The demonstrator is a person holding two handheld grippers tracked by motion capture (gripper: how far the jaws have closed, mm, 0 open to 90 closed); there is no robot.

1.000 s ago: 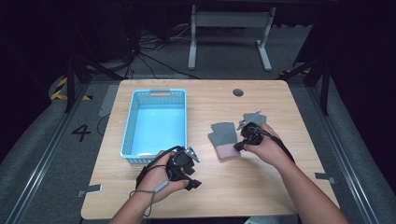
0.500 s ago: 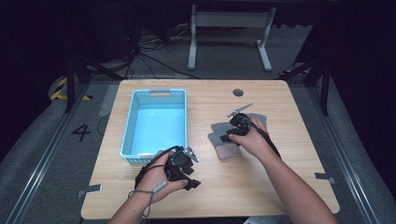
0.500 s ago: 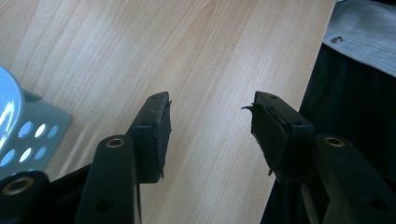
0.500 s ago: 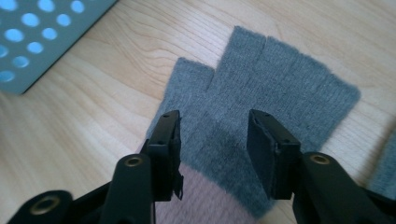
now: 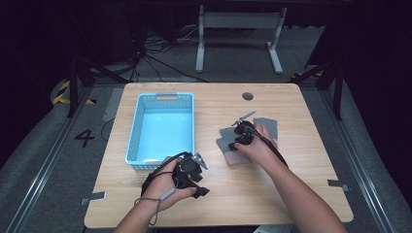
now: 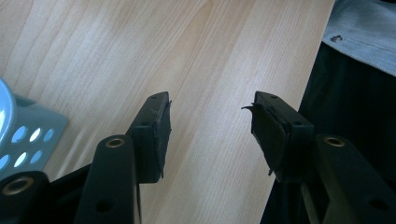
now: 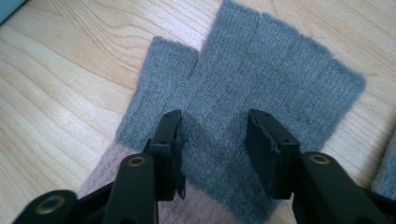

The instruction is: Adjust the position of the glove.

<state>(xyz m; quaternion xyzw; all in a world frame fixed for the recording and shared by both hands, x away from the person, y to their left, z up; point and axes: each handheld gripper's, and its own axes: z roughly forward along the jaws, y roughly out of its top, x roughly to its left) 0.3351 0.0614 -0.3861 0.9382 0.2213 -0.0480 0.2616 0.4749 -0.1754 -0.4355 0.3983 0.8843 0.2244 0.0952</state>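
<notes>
While my left gripper (image 5: 194, 177) rests with its jaws apart and empty near the blue basket (image 5: 137, 141), my right gripper (image 7: 212, 149), jaws just closing a little but not gripping, straddles the grey-and-pink fingerless glove (image 7: 261, 79) lying flat on the table (image 5: 301, 194).

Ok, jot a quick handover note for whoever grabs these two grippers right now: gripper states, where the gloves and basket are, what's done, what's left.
Left gripper: open, holding nothing, parked over bare table by the near corner of the blue basket.
Right gripper: jaws have just been closing, not gripping yet; they straddle the grey fingerless glove near its pink cuff.
A second grey glove lies just beyond, on the table.
Done: nothing in the basket so far.
Left: probably grip this glove, carry it to the basket, then the other.
</notes>
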